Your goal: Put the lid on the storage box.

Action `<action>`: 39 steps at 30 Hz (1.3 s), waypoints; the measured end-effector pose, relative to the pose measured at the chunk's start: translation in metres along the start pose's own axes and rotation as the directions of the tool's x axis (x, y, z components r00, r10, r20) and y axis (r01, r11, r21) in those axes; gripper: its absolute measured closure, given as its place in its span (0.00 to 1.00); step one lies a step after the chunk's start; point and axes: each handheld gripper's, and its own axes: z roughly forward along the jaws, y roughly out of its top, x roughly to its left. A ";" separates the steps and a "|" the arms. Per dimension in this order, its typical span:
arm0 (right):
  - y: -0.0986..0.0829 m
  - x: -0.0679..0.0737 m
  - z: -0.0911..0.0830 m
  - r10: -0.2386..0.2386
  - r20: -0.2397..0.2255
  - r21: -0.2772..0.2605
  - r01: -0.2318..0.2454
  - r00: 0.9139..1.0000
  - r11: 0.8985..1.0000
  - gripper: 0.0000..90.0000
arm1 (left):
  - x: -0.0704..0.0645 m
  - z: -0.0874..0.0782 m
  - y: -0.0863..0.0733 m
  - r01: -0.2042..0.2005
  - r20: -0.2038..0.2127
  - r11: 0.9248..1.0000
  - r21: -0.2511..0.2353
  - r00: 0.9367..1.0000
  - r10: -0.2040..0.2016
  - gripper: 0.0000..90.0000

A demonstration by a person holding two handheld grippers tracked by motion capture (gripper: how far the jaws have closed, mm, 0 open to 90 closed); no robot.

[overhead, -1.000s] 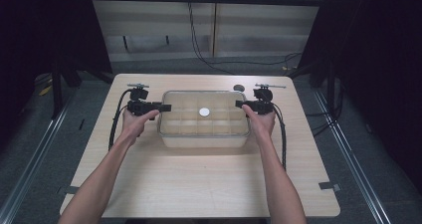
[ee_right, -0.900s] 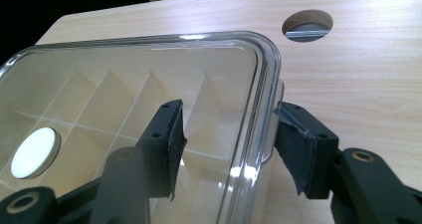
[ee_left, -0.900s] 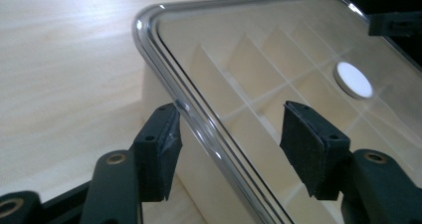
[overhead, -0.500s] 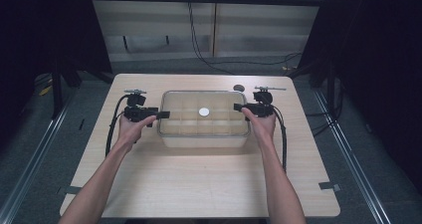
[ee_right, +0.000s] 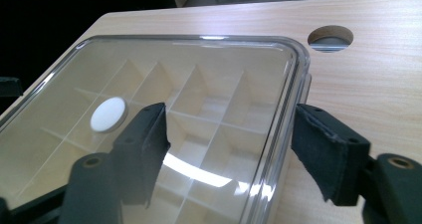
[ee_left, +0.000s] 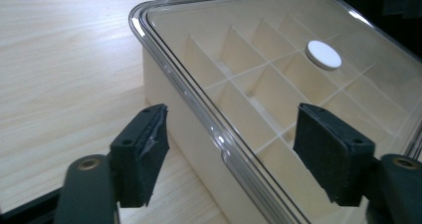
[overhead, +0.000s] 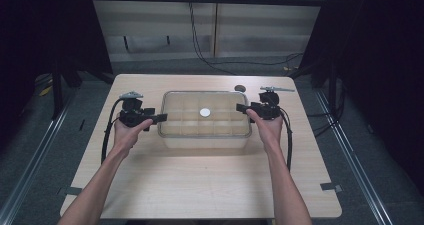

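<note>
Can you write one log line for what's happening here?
left gripper: open, straddling lid edge | right gripper: open, same | clear rectangular plastic lid: on cream divided box

Glossy clear plastic lid point(ee_left: 278, 59), matt cream box point(ee_left: 169, 92), pale wood-grain table point(overhead: 210, 185).

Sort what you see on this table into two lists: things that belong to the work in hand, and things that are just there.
In the work:
- clear lid, with a white round knob
- divided box under it
- left gripper, jaws open astride the lid's edge
- right gripper, jaws open astride the opposite edge

Just there:
- round cable hole in the table
- cables on the floor
</note>
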 end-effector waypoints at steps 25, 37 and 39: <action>-0.033 0.018 -0.062 -0.087 -0.058 -0.055 0.084 0.995 0.995 0.38 | -0.032 -0.063 -0.028 -0.068 -0.014 0.996 -0.057 0.998 0.067 0.37; -0.058 0.020 -0.093 -0.102 -0.066 -0.056 0.099 0.993 0.994 0.36 | -0.036 -0.077 -0.054 -0.099 -0.046 0.995 -0.013 0.994 0.098 0.35; -0.062 0.021 -0.097 -0.107 -0.062 -0.058 0.104 0.992 0.993 0.36 | -0.038 -0.079 -0.057 -0.103 -0.047 0.995 -0.010 0.994 0.102 0.35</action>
